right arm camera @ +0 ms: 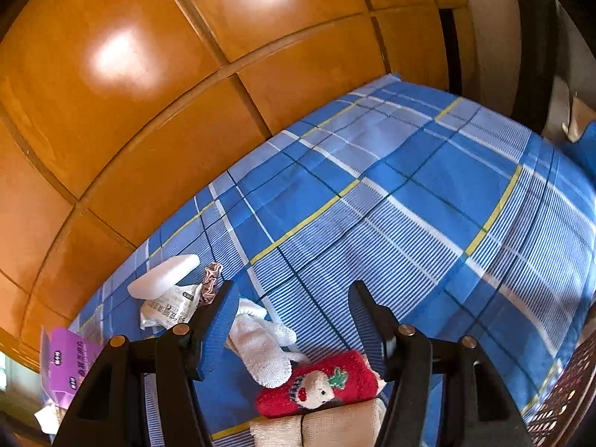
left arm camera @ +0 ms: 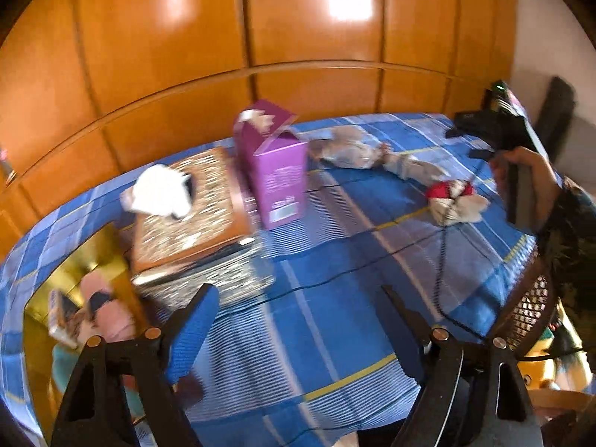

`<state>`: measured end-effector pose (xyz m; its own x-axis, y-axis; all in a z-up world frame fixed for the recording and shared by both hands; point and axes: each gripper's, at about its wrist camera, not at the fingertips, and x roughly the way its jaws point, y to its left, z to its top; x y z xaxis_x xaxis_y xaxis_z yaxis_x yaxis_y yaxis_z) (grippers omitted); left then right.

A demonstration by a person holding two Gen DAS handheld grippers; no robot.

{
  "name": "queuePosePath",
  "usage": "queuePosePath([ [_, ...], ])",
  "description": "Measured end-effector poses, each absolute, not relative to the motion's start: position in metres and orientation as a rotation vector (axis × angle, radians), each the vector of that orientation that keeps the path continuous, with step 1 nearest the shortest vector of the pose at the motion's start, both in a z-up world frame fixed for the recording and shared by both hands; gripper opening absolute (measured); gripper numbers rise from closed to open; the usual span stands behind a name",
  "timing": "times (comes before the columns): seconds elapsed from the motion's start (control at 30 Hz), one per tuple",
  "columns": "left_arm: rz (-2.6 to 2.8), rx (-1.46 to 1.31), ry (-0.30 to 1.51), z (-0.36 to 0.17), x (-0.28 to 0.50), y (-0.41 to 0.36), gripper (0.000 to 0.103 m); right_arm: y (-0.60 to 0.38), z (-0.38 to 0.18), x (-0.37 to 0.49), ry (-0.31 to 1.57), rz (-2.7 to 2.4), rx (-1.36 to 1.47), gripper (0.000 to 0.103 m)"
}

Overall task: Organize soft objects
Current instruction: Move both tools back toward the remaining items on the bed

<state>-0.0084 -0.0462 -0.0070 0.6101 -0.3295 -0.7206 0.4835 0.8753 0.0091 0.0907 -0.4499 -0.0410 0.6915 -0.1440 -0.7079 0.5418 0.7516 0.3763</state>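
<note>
My left gripper (left arm camera: 297, 287) hovers open over the blue plaid bed (left arm camera: 335, 335) with nothing between its fingers. Far right, a red sock (left arm camera: 449, 189) lies on a beige towel (left arm camera: 462, 210), and plastic-wrapped soft items (left arm camera: 354, 147) lie behind them. In the right wrist view my right gripper (right arm camera: 294, 283) stands open above the red sock (right arm camera: 320, 383), a white knitted piece (right arm camera: 260, 342) and the beige towel (right arm camera: 316, 428). A white pad (right arm camera: 164, 275), a printed packet (right arm camera: 171, 309) and a pink scrunchie (right arm camera: 210, 283) lie beyond its left finger.
A purple carton (left arm camera: 275, 171) stands open mid-bed, beside a patterned box (left arm camera: 193, 219) with a white soft item (left arm camera: 160, 193) on it. A gold box (left arm camera: 82, 260) at the left holds pink things. Orange wardrobe doors (left arm camera: 260, 37) close the back. A hand (left arm camera: 521, 160) is at right.
</note>
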Motion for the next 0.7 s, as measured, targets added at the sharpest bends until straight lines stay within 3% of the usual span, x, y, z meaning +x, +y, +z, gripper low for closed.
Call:
queuePosePath([
  [0.3,-0.628,0.273,0.807,-0.004,0.022,-0.12,0.078,-0.46,-0.049,0.09,0.722,-0.39,0.718,0.062],
  [0.7,-0.556,0.053,0.998,-0.017,0.124,-0.186,0.076,-0.456,-0.051,0.094,0.741,-0.31,0.757,0.062],
])
